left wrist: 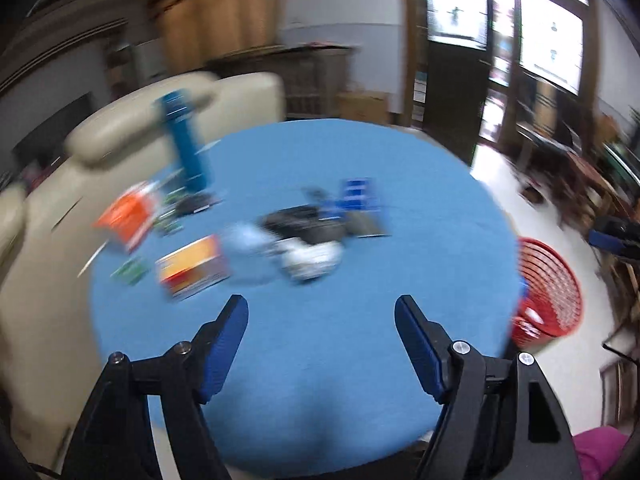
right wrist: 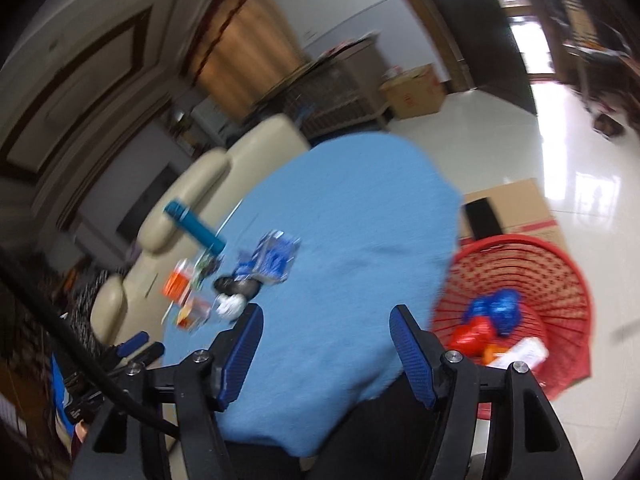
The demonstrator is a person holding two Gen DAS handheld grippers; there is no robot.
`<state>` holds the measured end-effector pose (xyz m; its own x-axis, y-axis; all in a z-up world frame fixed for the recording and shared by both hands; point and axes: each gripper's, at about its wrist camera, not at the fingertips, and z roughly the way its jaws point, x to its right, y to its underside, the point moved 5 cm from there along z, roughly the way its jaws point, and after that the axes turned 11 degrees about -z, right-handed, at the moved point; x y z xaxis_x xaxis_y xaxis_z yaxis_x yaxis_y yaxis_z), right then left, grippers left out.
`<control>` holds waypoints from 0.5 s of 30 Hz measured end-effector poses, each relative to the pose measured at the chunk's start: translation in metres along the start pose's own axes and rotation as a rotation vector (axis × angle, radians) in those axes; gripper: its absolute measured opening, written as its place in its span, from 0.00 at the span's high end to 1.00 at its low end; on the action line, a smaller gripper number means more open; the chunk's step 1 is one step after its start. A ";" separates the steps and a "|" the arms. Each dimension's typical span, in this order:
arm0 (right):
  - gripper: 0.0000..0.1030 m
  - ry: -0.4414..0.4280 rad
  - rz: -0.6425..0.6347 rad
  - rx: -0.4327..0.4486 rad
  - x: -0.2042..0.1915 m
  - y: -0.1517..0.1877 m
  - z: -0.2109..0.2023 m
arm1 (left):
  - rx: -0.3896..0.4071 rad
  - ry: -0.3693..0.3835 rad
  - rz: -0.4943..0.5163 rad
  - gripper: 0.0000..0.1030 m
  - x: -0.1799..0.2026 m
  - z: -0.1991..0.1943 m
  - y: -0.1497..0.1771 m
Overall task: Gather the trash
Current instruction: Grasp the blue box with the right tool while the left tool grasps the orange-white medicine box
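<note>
Blue cloth is covering the round table [left wrist: 320, 340], litter [left wrist: 192, 266] clustering toward its far-left edge. Left gripper [left wrist: 320, 312] and right gripper [right wrist: 326, 320] are gaping, empty; grabbing non-trash risks filling the red basket [right wrist: 560, 280] wrongly.

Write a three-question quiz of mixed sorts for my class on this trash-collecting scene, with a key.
1. True or false: the left tongs hold a piece of trash.
2. Multiple choice: where does the red basket stand? A. on the blue table B. on the floor beside the table C. on the cream sofa
3. Fill in: the tall blue bottle stands at the table's edge nearest the cream ____.

Key
1. False: both the left and the right tongs are open and empty.
2. B. It stands on the floor by the blue table, with wrappers already inside.
3. Sofa.
</note>
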<state>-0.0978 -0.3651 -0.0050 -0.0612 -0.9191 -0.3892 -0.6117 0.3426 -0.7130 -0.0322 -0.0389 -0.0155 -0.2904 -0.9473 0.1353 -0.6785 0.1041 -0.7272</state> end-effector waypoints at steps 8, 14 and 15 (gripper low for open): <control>0.33 -0.025 -0.089 -0.193 -0.069 -0.019 0.106 | 0.058 -0.091 -0.169 0.25 -0.094 -0.003 -0.016; 0.33 0.001 -0.018 -0.301 -0.084 -0.040 0.189 | -0.004 -0.125 -0.108 0.20 -0.143 0.045 -0.027; 0.33 0.008 -0.017 -0.317 -0.088 -0.044 0.204 | -0.016 -0.119 -0.101 0.20 -0.149 0.051 -0.025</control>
<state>0.0956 -0.2601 -0.0583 -0.0544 -0.9262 -0.3731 -0.8282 0.2506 -0.5014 0.0620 0.0840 -0.0518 -0.1389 -0.9823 0.1256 -0.7110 0.0106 -0.7032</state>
